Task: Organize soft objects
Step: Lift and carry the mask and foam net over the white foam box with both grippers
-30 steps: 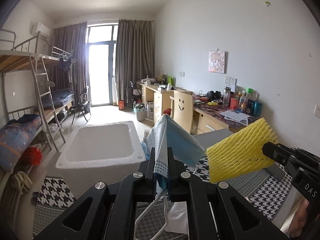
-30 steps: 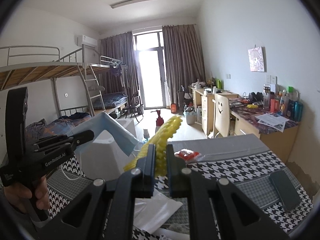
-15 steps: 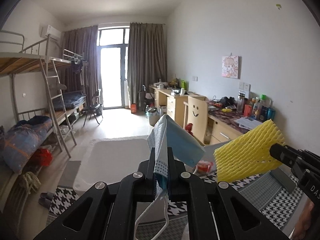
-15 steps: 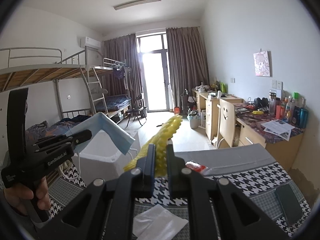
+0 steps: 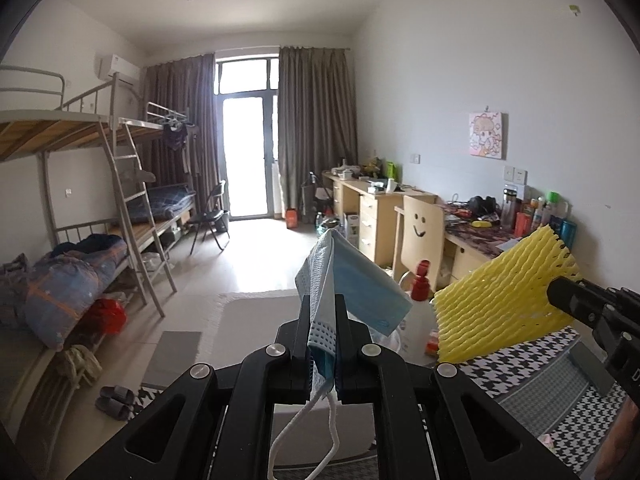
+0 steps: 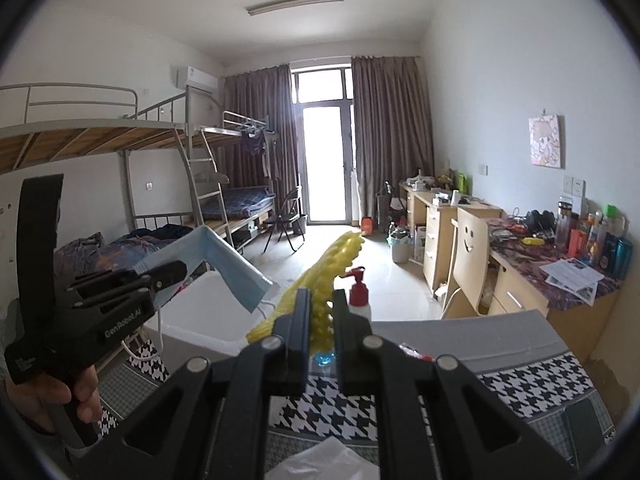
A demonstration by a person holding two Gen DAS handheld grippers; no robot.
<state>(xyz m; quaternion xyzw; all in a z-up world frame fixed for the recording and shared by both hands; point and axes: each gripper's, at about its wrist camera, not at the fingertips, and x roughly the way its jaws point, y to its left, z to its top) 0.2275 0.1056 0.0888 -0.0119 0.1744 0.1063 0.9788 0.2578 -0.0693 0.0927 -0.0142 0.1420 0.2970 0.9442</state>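
Observation:
My left gripper [image 5: 323,308] is shut on a blue face mask [image 5: 352,284]; its white ear loops hang below the jaws. It is held up in the air, and shows at the left of the right wrist view [image 6: 224,264]. My right gripper [image 6: 321,300] is shut on a yellow foam net sleeve [image 6: 332,264], also lifted; it shows at the right of the left wrist view [image 5: 508,300]. A white foam box [image 6: 204,312] stands below the mask on the table.
The table has a black-and-white houndstooth cloth [image 6: 520,376]. A bottle with a red pump [image 6: 359,292] stands beside the box. White plastic wrap [image 6: 324,460] lies near the front edge. Bunk beds stand left, desks and a chair right.
Both grippers have risen and tilted up with their loads. The foam box has dropped low in both views and the pump bottle has come into sight.

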